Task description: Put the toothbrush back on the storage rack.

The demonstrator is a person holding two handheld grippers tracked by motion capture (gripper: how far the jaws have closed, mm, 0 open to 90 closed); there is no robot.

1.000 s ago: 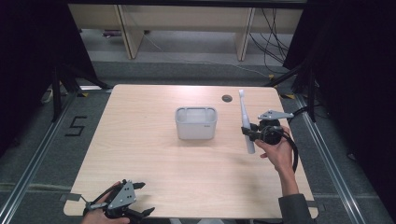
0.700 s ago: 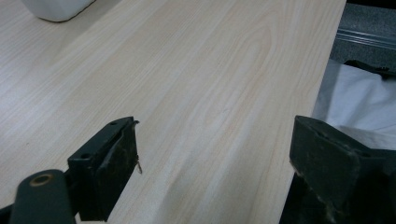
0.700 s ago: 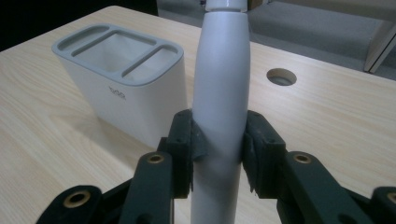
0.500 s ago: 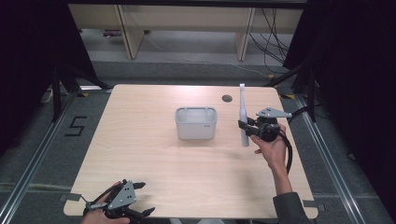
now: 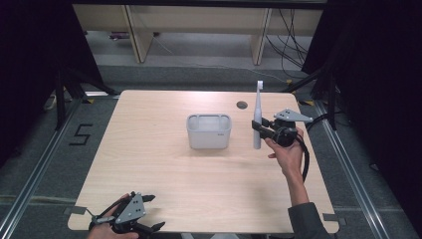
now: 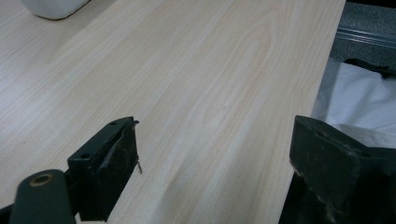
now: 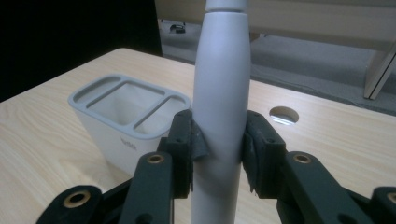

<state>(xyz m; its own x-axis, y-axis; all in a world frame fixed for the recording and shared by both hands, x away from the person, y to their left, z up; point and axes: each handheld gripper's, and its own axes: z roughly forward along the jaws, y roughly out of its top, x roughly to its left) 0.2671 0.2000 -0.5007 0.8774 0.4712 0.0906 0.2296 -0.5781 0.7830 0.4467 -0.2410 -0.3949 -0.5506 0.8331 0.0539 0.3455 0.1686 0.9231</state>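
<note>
The right hand-held gripper (image 5: 261, 128) clamps a white electric toothbrush (image 7: 219, 93) upright by its handle, lifted off the worktop (image 5: 164, 174) near the right edge, just beside a white three-compartment holder (image 5: 209, 131) standing mid-worktop. The left hand-held gripper (image 5: 149, 213) sits at the near left corner, jaws spread wide, grasping nothing.

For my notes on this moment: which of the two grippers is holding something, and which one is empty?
The right gripper is shut on the upright white electric toothbrush, beside the holder. The left gripper, at the table's near edge, is open and empty.
</note>
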